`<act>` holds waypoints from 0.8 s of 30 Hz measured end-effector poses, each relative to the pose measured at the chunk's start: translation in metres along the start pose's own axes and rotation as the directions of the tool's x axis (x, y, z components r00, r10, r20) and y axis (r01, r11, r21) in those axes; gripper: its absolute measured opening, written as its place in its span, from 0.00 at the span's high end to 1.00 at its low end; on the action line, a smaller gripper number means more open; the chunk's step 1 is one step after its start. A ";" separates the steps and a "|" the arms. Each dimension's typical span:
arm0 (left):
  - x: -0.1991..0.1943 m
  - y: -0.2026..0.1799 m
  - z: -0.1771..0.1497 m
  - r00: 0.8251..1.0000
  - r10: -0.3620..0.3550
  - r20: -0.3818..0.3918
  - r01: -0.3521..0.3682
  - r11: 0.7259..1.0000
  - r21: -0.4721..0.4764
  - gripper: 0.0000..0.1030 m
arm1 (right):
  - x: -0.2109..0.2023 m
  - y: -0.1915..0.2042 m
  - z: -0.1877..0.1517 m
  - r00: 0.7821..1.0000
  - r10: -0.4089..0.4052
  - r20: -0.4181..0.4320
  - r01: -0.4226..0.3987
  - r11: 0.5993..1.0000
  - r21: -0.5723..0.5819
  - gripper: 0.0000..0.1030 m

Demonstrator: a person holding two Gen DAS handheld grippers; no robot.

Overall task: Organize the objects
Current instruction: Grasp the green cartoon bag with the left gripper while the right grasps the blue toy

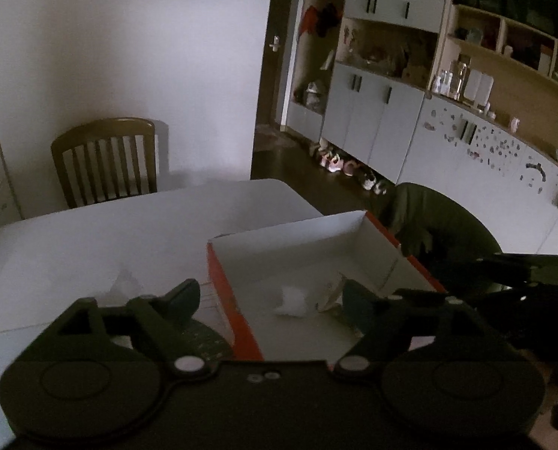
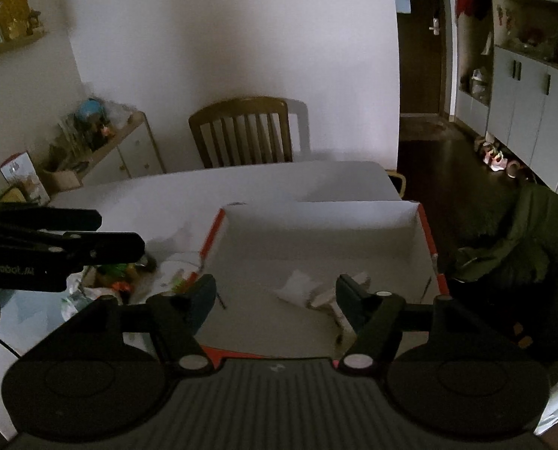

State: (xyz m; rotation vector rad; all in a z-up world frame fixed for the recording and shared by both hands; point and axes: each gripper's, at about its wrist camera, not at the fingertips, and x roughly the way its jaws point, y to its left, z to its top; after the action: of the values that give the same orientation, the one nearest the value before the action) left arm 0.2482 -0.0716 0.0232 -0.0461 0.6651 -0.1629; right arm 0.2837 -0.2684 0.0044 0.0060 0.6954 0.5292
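Note:
An open orange box (image 1: 237, 311) (image 2: 427, 232) with a white inside stands on the white table (image 1: 91, 232) (image 2: 241, 187). Crumpled white paper (image 1: 294, 300) (image 2: 297, 287) and some thin bits lie on its floor. My left gripper (image 1: 271, 302) hangs over the box's left wall, jaws wide open with nothing between them. My right gripper (image 2: 277, 296) hovers above the box's near part, also open and holding nothing. The left gripper (image 2: 54, 247) shows at the left in the right wrist view. Small colourful items (image 2: 117, 273) and a pale bag lie left of the box.
A wooden chair (image 1: 106, 161) (image 2: 241, 131) stands at the table's far side against the wall. A dark green coat (image 2: 519, 247) is draped to the right of the box. White cabinets (image 1: 376, 120) and shoes on the dark floor are at the right. A low cupboard (image 2: 129, 153) sits far left.

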 end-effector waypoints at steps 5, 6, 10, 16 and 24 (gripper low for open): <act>-0.015 0.019 -0.010 1.000 0.005 0.015 -0.005 1.000 -0.005 0.16 | -0.008 0.019 -0.005 0.999 0.013 0.029 -0.014 0.999 0.032 0.24; -0.018 0.024 -0.012 1.000 0.005 0.018 -0.004 1.000 -0.008 0.15 | -0.009 0.023 -0.006 0.999 0.013 0.033 -0.014 0.999 0.034 0.23; -0.030 0.039 -0.022 0.999 0.007 0.036 -0.007 1.000 -0.014 0.12 | -0.010 0.044 -0.010 0.999 0.018 0.038 -0.019 1.000 0.025 0.19; -0.049 0.063 -0.037 0.998 -0.009 0.065 0.011 1.000 -0.029 0.01 | -0.009 0.076 -0.016 0.999 0.032 0.030 -0.033 0.999 0.020 0.17; -0.063 0.102 -0.056 0.998 0.014 0.055 -0.011 0.998 -0.054 0.00 | -0.003 0.113 -0.024 0.998 0.059 0.032 -0.059 0.998 0.026 0.17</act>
State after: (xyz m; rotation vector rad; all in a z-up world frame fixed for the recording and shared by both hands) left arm 0.1784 0.0397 0.0081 -0.0974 0.6143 -0.1313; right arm 0.2152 -0.1758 0.0075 0.0602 0.6735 0.5752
